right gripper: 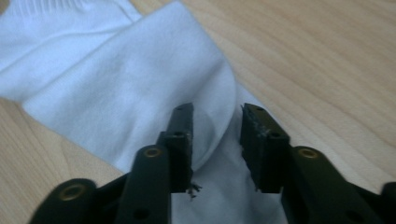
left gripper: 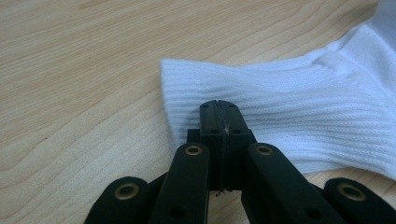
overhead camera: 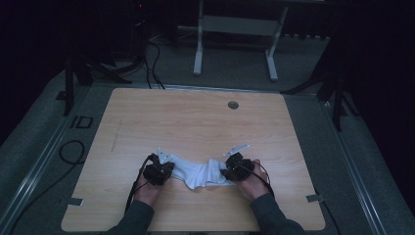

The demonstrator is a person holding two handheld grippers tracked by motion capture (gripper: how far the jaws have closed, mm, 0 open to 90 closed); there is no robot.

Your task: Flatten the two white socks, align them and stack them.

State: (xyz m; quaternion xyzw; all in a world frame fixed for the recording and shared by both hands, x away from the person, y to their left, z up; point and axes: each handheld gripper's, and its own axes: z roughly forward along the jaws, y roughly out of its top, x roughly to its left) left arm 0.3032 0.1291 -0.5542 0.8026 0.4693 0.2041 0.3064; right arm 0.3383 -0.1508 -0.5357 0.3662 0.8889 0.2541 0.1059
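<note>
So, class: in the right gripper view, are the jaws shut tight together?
No: the right gripper has a clear gap between its jaws, with the white sock showing through it.

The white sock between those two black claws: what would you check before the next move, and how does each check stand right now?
1. Left gripper clamped on the sock's ribbed cuff: cannot tell; jaws shut over it, pinch not clear.
2. Right gripper holding the toe end: not ok; jaws apart, fabric between them.
3. Sock lying on the table: ok.
4. Sock flat: not ok; bunched in the middle.
5. Room on the table around the sock: ok.
</note>
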